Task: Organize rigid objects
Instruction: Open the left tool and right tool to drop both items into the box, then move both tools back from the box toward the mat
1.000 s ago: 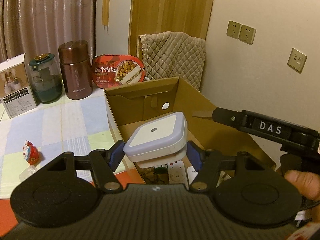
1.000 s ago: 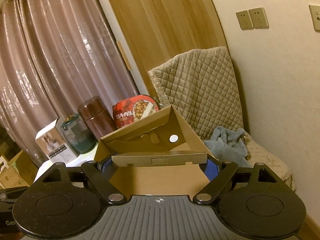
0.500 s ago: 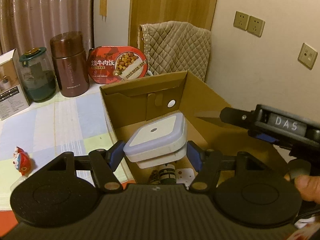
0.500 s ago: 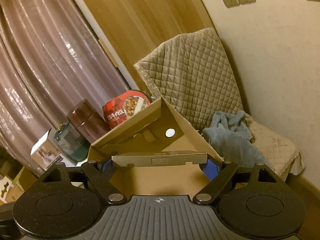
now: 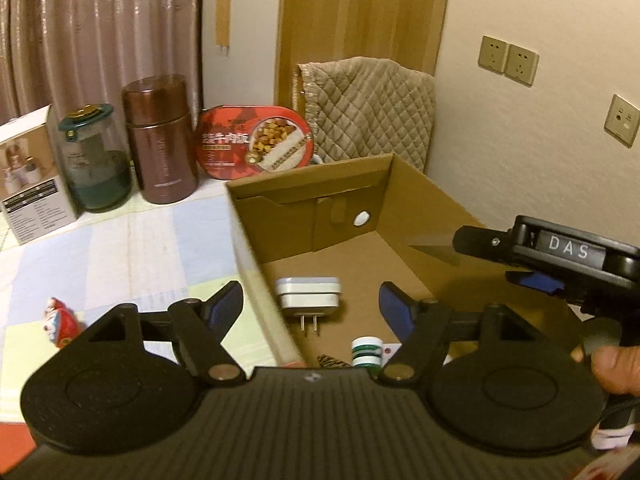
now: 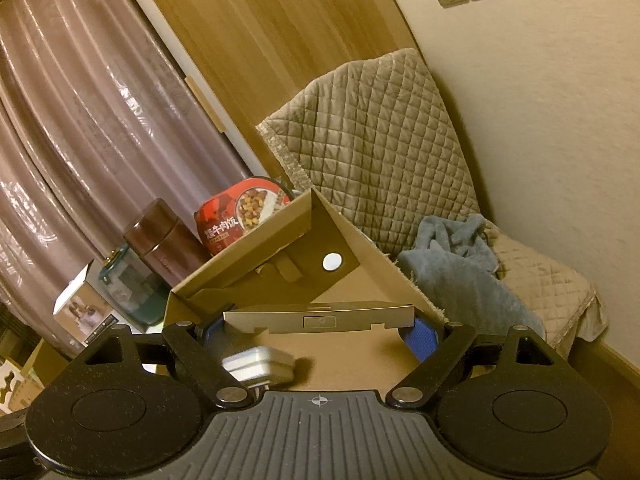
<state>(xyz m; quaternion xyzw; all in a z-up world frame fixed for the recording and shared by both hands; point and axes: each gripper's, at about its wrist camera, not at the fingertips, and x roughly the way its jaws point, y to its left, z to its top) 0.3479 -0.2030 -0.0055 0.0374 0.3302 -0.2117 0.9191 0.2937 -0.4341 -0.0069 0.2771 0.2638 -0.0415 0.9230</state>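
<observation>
Cardboard box (image 5: 400, 208) is taken as the landmark. In the left wrist view, a white plug-in night light (image 5: 308, 294) is seen lying on the box floor, prongs pointing toward the camera. It is framed between the blue pads of the left gripper (image 5: 310, 300) but is touched by neither; the jaws are opening, with clear gaps on both sides. Nearer the camera on the box floor, a small green-and-white spool (image 5: 365, 354) is seen. A red figurine (image 5: 60, 322) lies left of the box on the checked cloth. The right gripper (image 5: 532, 252) is seen at the box's right wall.

In the right wrist view, the right gripper (image 6: 318, 330) is held wide, its pads pressed on the ends of the box's flap (image 6: 320, 318). The night light (image 6: 258, 364) lies inside the box, below and left of that flap.
</observation>
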